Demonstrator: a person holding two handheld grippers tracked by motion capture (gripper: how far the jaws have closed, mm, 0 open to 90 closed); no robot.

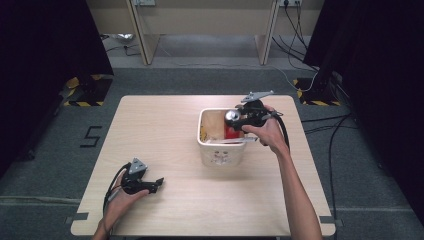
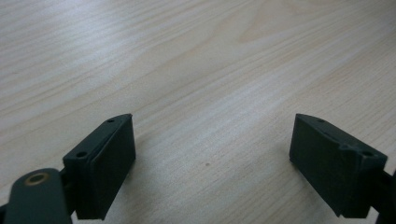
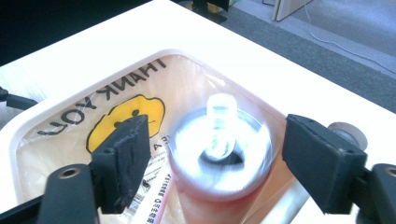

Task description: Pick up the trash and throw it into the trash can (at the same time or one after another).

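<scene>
A white bin (image 1: pixel 220 156) stands right of centre on the wooden table (image 1: pixel 165 130). It is lined with a clear bag (image 3: pixel 100 100) printed with "THANK YOU" and a yellow smiley. A red drink can (image 1: pixel 231 132) with a silver top is upright inside the bin, blurred in the right gripper view (image 3: pixel 219 163). My right gripper (image 1: pixel 236 121) hangs over the bin's right side. Its jaws (image 3: pixel 217 154) stand wide on either side of the can top, with a gap at each pad. My left gripper (image 1: pixel 159 184) rests near the table's front left, open over bare wood (image 2: pixel 212 154).
The bin rim (image 3: pixel 79 95) and its walls surround the can closely. Beyond the table lies grey floor with cables (image 1: pixel 320 130). Black stands on hazard-striped bases (image 1: pixel 85 92) flank the far corners. Desk legs (image 1: pixel 142 45) stand at the back.
</scene>
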